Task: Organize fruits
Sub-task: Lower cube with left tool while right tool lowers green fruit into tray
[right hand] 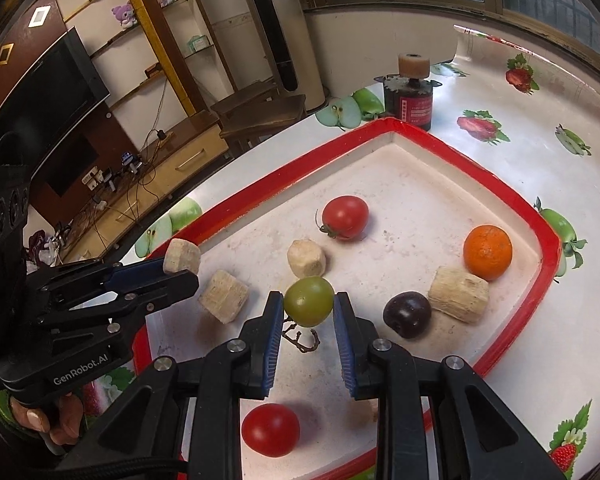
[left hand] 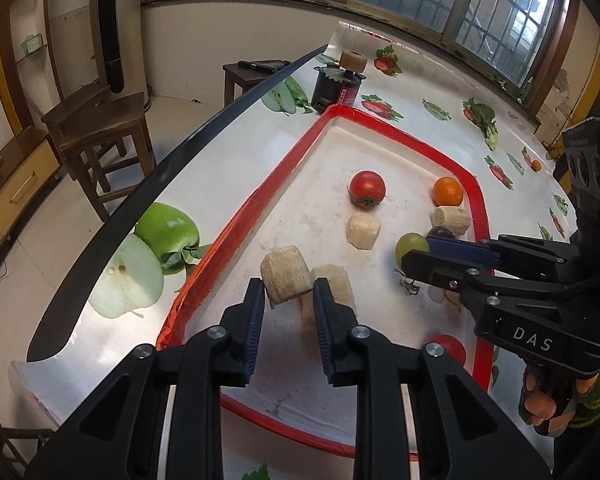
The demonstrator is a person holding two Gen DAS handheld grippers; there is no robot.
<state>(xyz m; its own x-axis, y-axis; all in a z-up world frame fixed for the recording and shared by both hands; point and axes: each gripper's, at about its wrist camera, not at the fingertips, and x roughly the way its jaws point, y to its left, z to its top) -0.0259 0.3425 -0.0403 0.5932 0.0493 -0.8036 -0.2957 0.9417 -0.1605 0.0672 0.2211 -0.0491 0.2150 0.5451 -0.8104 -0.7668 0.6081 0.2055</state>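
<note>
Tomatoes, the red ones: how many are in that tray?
2. One red tomato lies toward the far end of the tray, beyond the green fruit between the right gripper fingers. The other tomato lies at the near end. Grippers might hide more.

In the red-rimmed tray (right hand: 452, 148) I count two red tomatoes (right hand: 346, 216) (right hand: 271, 430), one orange (right hand: 488, 253), one green grape (right hand: 309, 301) and one dark plum (right hand: 407, 314). Four pale cut chunks (right hand: 306, 258) (right hand: 223, 296) (right hand: 458, 294) (right hand: 182, 256) show too. One dark jar (right hand: 408, 104) stands beyond the tray.
</note>
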